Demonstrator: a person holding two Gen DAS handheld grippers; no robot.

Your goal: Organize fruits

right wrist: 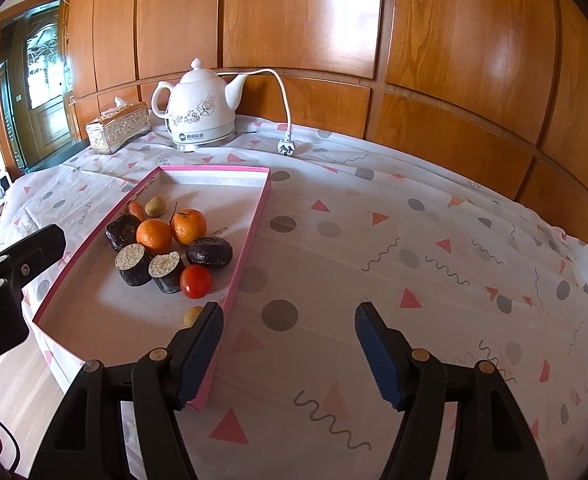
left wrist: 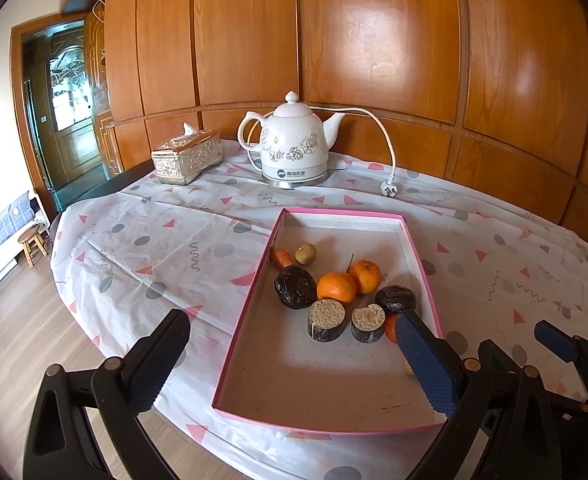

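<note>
On the desk (right wrist: pixel 374 240), under a white cloth printed with pink triangles and grey dots, the pink-rimmed tray (right wrist: pixel 249 240) is the reference for everything.

Inside the tray, fruit bunched in its middle:
- two oranges (right wrist: pixel 154 236) side by side, touching
- carrot (right wrist: pixel 135 209) and a small greenish fruit (right wrist: pixel 155 206) just behind them, toward the tray's far end
- three dark round fruits, one (right wrist: pixel 122 231) left of the oranges, one (right wrist: pixel 209 252) right of them
- two cut dark pieces with pale speckled faces (right wrist: pixel 133 264), just in front of the oranges
- tomato (right wrist: pixel 196 281) in front of those, near the right rim
- small yellowish fruit (right wrist: pixel 193 315) closest to the tray's near end, partly hidden by the right claw's left finger

Left claw (left wrist: pixel 294 364): jaws wide apart, nothing between the pads. One finger sits outside the tray's left rim, the other over its right-hand side.

Right claw (right wrist: pixel 289 354): jaws apart, empty. Left finger overlaps the tray's right rim near the front corner, right finger over bare cloth beside the tray.

Beyond the tray's far end: white flowered kettle (right wrist: pixel 201 114) on its base, tissue box (right wrist: pixel 117 128) to its left, loose plug (right wrist: pixel 285 147) to its right, all against the wood panelling (right wrist: pixel 414 40).
</note>
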